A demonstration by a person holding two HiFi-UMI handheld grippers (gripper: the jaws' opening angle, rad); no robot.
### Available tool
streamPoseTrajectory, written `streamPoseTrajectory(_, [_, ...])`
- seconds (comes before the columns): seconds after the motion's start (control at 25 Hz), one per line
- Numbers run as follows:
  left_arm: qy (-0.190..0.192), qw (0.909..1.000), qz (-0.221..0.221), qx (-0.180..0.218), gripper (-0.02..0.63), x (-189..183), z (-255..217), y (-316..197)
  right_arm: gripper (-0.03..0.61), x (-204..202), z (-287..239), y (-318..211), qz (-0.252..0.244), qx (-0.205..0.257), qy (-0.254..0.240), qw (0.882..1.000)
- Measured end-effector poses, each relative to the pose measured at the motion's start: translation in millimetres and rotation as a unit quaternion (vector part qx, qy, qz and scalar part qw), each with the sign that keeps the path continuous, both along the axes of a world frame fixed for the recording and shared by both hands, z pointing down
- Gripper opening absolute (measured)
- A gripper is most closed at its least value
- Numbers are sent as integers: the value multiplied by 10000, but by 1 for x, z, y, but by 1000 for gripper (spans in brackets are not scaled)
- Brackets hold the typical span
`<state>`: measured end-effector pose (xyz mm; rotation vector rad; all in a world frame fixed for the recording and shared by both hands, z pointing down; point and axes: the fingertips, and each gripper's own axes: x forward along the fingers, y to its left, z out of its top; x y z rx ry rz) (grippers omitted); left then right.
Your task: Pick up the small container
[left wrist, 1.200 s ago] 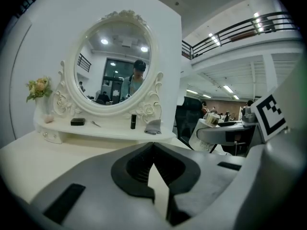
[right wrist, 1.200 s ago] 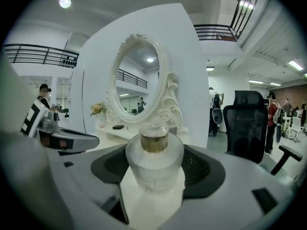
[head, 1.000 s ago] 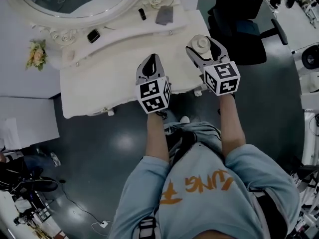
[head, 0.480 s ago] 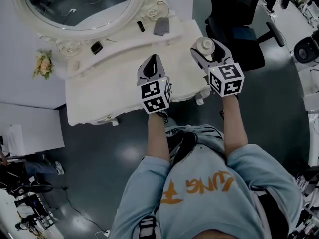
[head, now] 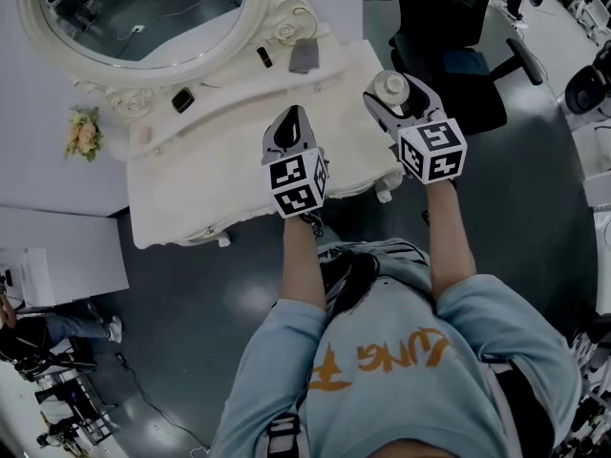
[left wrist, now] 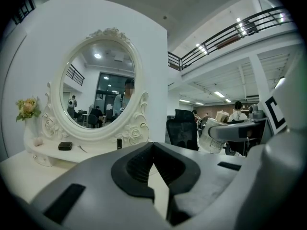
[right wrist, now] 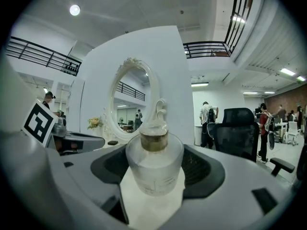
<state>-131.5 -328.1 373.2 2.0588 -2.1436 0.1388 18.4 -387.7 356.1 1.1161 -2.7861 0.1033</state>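
The small container (right wrist: 154, 164), a frosted jar with a pale stopper, sits between the jaws of my right gripper (right wrist: 154, 174), which is shut on it. In the head view the same container (head: 389, 85) shows at the tip of the right gripper (head: 390, 90), over the right end of the white vanity table (head: 215, 184). My left gripper (head: 289, 117) hovers over the table's front middle, to the left of the right one. Its jaws meet with nothing between them in the left gripper view (left wrist: 153, 146).
An ornate oval mirror (head: 153, 12) stands at the back of the table, with a small black box (head: 181, 100), a dark tube (head: 263, 56) and a grey item (head: 304, 55) on its shelf. Flowers (head: 84, 132) are at the left. A black office chair (head: 458, 55) stands at the table's right.
The head view has drifted a little, so the table sits slightly further right. Both grippers keep about the same places, and the right one still holds the container.
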Motion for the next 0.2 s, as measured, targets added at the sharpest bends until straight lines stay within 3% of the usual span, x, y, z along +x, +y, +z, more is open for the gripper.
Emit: streamPoseTrajectory(0.2, [6, 10000, -20, -9, 21, -2, 0, -3, 327, 0, 1, -3, -5, -10, 11, 10000])
